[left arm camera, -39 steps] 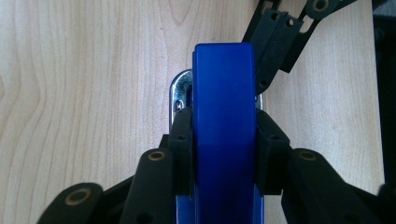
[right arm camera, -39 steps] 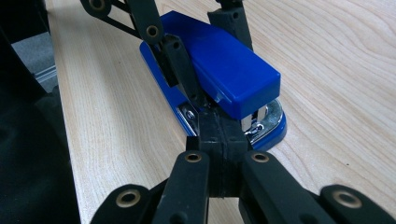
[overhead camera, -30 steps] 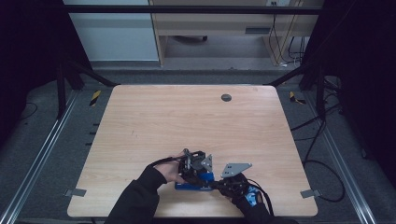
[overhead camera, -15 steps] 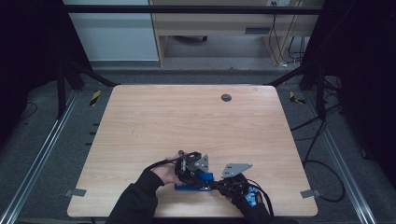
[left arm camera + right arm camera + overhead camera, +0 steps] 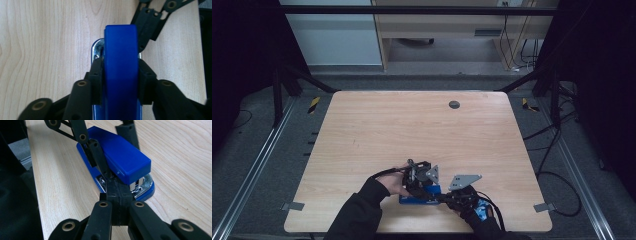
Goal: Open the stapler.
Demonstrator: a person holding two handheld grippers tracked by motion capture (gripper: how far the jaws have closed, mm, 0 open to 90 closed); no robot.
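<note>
A blue stapler (image 5: pixel 418 198) lies flat on the wooden table (image 5: pixel 412 130), near the front edge. My left gripper (image 5: pixel 419 178) comes down on it from above. In the left gripper view the left gripper (image 5: pixel 121 68) is shut on the stapler's blue top (image 5: pixel 121 47), one jaw on each side. My right gripper (image 5: pixel 451 196) lies low at the stapler's right end. In the right gripper view the right gripper (image 5: pixel 115 185) has its jaws pressed together, tips against the metal mouth of the stapler (image 5: pixel 120 155). The left gripper's fingers (image 5: pixel 96 152) clasp the top there.
A dark round grommet (image 5: pixel 454 104) sits in the table near its far edge. Cables (image 5: pixel 557 180) trail on the floor to the right. The table's front edge (image 5: pixel 412 231) runs just below the hands.
The left hand has shifted very slightly over the stapler. The right gripper and the stapler stay where they were.
</note>
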